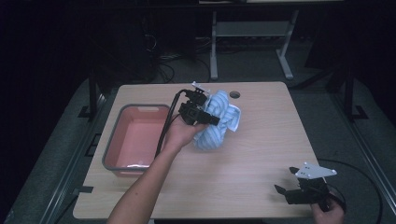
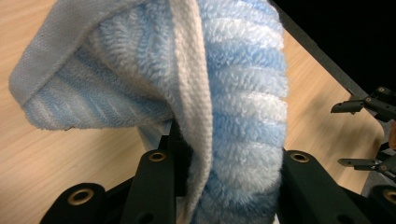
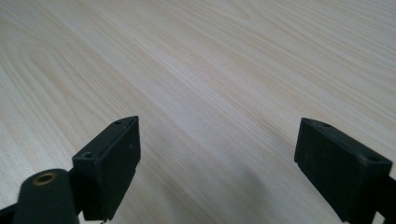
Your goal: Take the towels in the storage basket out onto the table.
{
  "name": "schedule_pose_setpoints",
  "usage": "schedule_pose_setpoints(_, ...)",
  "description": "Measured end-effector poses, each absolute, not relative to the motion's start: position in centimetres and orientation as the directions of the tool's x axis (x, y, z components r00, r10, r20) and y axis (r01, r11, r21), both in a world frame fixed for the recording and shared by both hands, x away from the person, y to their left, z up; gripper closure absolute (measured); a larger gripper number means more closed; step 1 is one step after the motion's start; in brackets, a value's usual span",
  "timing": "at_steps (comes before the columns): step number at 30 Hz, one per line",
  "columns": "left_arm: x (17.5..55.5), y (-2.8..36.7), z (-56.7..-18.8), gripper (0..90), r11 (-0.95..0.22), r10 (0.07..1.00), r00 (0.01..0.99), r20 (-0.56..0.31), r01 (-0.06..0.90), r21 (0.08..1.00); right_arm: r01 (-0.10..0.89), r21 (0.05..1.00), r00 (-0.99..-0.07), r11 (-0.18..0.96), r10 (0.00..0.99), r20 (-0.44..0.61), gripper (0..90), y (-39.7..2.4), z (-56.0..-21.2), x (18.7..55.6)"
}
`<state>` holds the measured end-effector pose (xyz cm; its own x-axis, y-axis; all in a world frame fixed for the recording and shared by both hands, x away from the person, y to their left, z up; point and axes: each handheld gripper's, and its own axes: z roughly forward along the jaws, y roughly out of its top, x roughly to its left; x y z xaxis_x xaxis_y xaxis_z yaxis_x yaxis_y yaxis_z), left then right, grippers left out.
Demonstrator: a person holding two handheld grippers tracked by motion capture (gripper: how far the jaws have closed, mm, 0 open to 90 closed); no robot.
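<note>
Hanging bunched and lifted off the table [image 1: 261,158], the blue-and-white striped towel [image 1: 218,122] sits just right of the table's middle, toward the far half, its mass running roughly near-to-far with the lower end drooping close to the wood. In the left gripper view the same towel [image 2: 219,93] rises straight up out of the jaws, a thick fold of terry squeezed between them with a white hem edge falling down the middle, so the left gripper [image 1: 201,113] is pinching the towel and bears its weight from the towel's left side. The relation that matters is sideways: the pink basin [image 1: 135,140] with its grey rim lies to the left of the held towel, beyond the left hand [image 1: 180,133] and its trailing cable, its long axis also near-to-far and its floor bare apart from a pale glint at the near wall. If the towel is bound for that basin, my reading is that the carry goes leftward over the nearer rim, and the drooping end would need to clear that rim first. The right gripper [image 1: 299,190] rests well apart at the near right corner of the table, jaws spread over bare wood with nothing between them, so the left hand is plainly the nearer to both towel and basin.
</note>
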<state>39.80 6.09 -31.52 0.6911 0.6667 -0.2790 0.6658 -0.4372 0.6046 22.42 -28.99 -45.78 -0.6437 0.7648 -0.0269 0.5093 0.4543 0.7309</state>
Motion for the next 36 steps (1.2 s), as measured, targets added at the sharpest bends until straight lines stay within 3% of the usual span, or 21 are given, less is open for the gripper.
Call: schedule_pose_setpoints(36,42.5,-0.6,-38.9,65.8,-0.442,0.666,0.661,-0.347,0.723,0.531,0.503,0.745,-0.643,0.438,0.765,-0.016,13.8,-29.6,-45.8,22.5)
